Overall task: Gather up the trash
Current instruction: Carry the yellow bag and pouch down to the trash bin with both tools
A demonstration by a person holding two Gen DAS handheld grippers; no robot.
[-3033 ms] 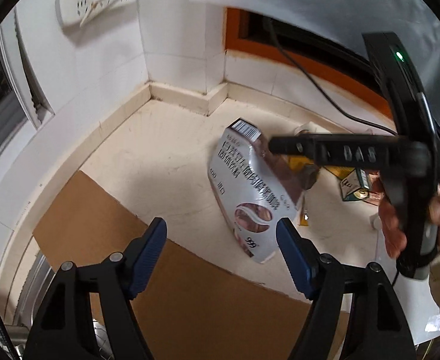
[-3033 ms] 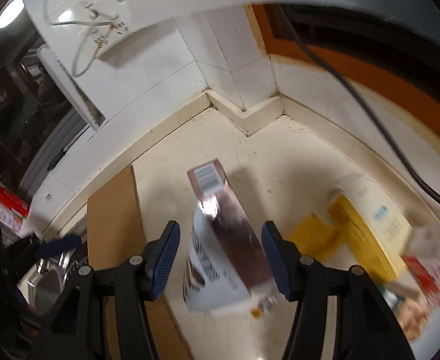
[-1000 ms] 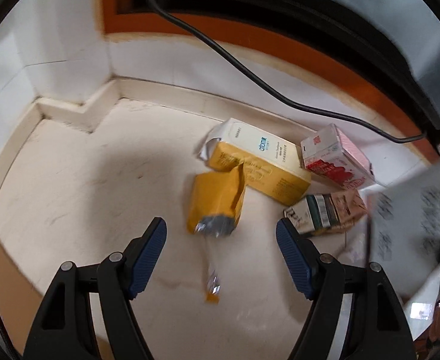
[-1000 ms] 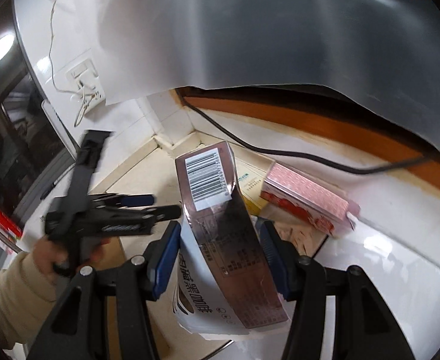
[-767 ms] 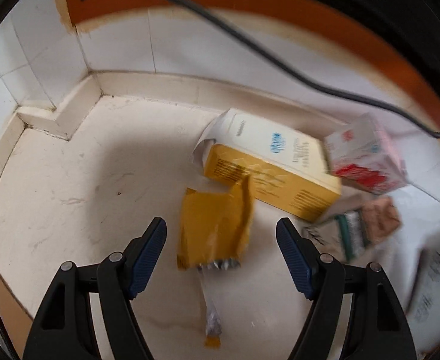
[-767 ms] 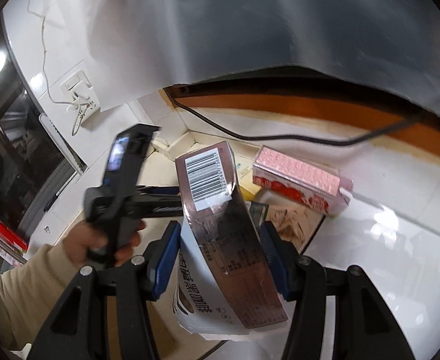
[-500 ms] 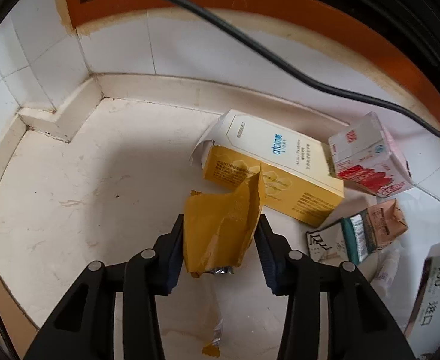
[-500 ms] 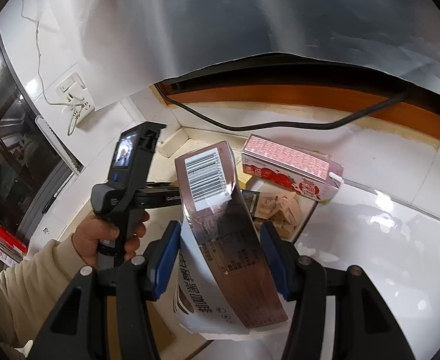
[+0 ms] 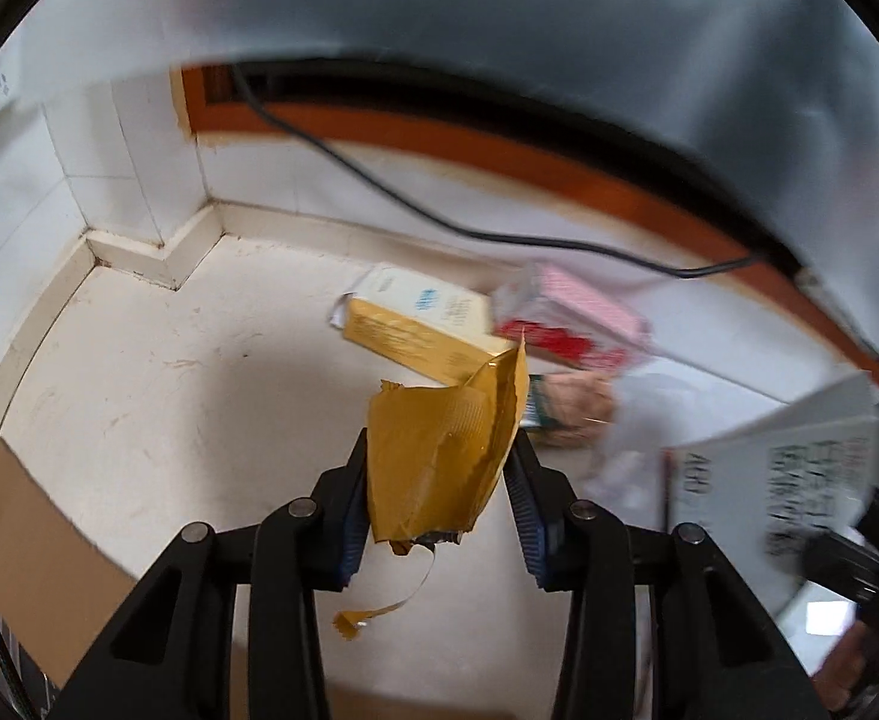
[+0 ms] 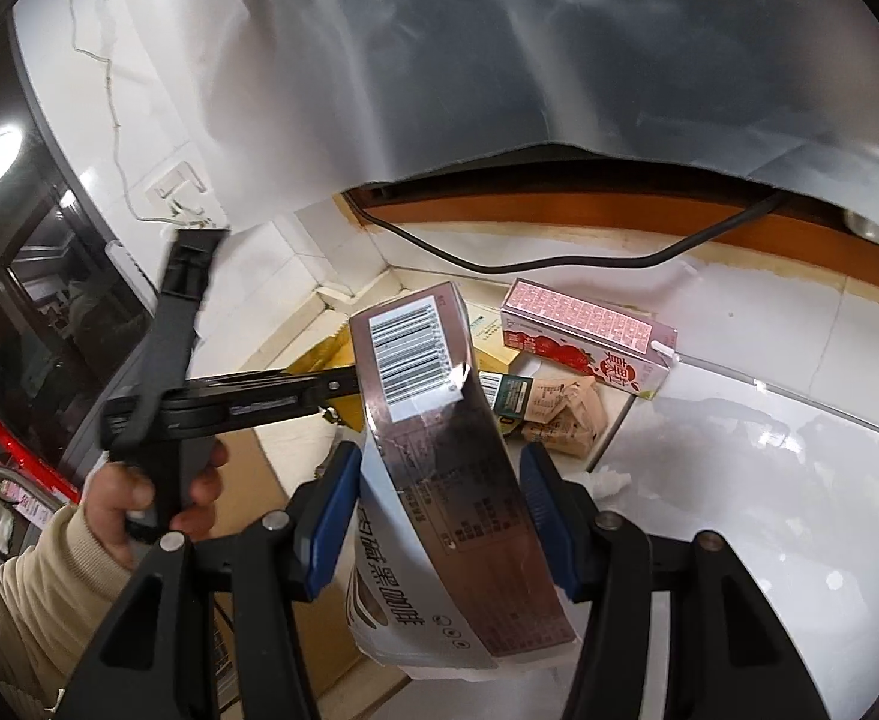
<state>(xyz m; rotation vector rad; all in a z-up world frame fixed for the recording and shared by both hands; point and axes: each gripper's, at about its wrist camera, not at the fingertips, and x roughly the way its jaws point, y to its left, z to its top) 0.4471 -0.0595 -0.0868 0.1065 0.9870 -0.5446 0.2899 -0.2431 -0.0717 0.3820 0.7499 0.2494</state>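
We have the left tongs (image 9: 439, 498) clamped on a torn yellow wrapper (image 9: 445, 456); their jaws have just been closing, and the blue pads now press the wrapper from both sides. It stands up between the jaws, its pointed top edge rising past the fingertips and a thin torn strip (image 9: 379, 606) dangling below them, clear of the pale counter (image 9: 187, 384).

Our right tongs (image 10: 439, 510) hold a tall brown-and-white pouch (image 10: 439, 450) at about half their spread, one pad on each side of it. Its barcode end sticks out forward beyond the fingertips, and its printed white face hangs down toward the camera.

The other trash lies on the counter near the wall, beyond both pairs of tongs. A yellow-and-white box (image 9: 421, 324) lies flat, and a pink-and-red carton (image 10: 589, 330) sits just beside it, partly over its far end. In front of the carton is a crumpled tan pack (image 10: 559, 414). A black cable (image 10: 559, 258) runs along the wall above them.

In the right view, the hand (image 10: 157, 492) in a cream sleeve (image 10: 19, 594) grips the left tool's handle. A sheet of grey plastic film (image 10: 529, 48) hangs across the top of both views.
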